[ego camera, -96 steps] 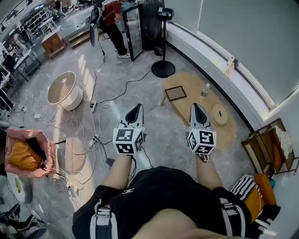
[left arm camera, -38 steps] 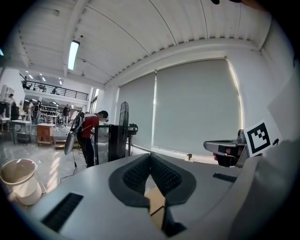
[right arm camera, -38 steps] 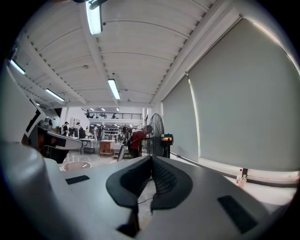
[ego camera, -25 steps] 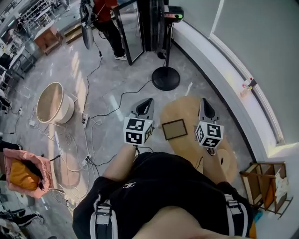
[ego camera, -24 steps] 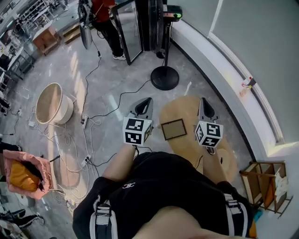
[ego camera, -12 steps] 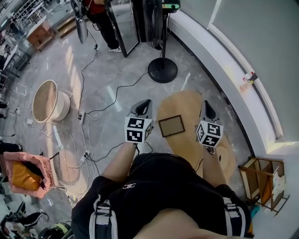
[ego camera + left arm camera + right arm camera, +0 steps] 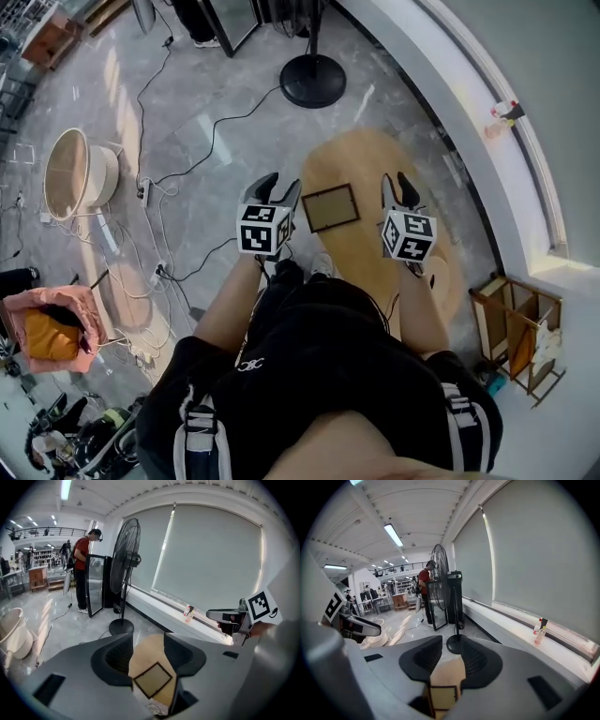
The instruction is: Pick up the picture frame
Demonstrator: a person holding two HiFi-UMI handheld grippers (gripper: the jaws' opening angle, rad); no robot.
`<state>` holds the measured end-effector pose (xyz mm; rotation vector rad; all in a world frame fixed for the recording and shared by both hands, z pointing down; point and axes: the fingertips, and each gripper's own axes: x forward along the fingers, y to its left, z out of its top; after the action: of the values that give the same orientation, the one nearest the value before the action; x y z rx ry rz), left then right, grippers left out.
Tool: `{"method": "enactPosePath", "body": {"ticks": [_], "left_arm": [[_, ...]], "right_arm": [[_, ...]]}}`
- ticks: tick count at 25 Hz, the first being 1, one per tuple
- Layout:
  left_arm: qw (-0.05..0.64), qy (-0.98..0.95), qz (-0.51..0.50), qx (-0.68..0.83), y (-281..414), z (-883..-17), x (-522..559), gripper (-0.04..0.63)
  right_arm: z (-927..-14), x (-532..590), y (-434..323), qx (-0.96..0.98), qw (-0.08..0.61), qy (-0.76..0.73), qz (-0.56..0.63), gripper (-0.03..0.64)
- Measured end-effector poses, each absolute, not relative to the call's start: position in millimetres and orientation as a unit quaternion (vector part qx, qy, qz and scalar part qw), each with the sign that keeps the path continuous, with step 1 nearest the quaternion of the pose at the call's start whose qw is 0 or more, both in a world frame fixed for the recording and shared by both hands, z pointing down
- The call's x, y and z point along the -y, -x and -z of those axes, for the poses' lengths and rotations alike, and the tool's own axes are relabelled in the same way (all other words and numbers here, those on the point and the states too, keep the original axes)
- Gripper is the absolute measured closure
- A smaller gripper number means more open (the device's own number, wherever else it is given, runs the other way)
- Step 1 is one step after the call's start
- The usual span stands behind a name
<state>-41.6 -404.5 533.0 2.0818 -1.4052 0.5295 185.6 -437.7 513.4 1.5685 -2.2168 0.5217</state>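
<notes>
The picture frame (image 7: 329, 207), dark-rimmed with a tan panel, lies flat on a low wooden table (image 7: 375, 155). My left gripper (image 7: 278, 187) hovers just left of the frame, off the table's left edge. My right gripper (image 7: 396, 186) hovers over the table to the frame's right. Both point forward and down, their jaws are opening, and nothing is between them. In the left gripper view the frame (image 7: 152, 680) shows through the gap of the left gripper (image 7: 147, 641). In the right gripper view the frame (image 7: 442, 696) lies low beyond the right gripper (image 7: 450, 653).
A standing fan's round base (image 7: 313, 81) sits on the floor beyond the table. Cables (image 7: 169, 169) trail over the floor at left, near a round tub (image 7: 70, 173) and a pink bag (image 7: 52, 323). A wooden rack (image 7: 520, 328) stands at right. A person (image 7: 84, 569) stands far off.
Both grippers have sunk toward the table and now flank the frame more closely. Their jaws, shut before, now stand apart. The table and frame fill more of the view.
</notes>
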Motion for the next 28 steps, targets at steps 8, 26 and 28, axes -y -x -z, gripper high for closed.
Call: {"method": "enactPosePath", "body": {"ticks": [8, 26, 28], "left_arm": [[0.375, -0.739, -0.232, 0.510, 28.1, -639.9, 405.0, 0.387], [0.540, -0.605, -0.264, 0.522, 15.5, -908.5, 372.5, 0.387], [0.545, -0.600, -0.261, 0.524, 13.6, -932.5, 368.1, 0.387]], "right_arm": [[-625.0, 458.5, -181.5, 0.778, 0.251, -0.515, -0.257, 0.462], [-901.0, 453.8, -156.7, 0.757, 0.409, -0.397, -0.319, 0.433], [-924.7, 451.5, -153.6, 0.754, 0.412, -0.395, -0.325, 0.433]]}}
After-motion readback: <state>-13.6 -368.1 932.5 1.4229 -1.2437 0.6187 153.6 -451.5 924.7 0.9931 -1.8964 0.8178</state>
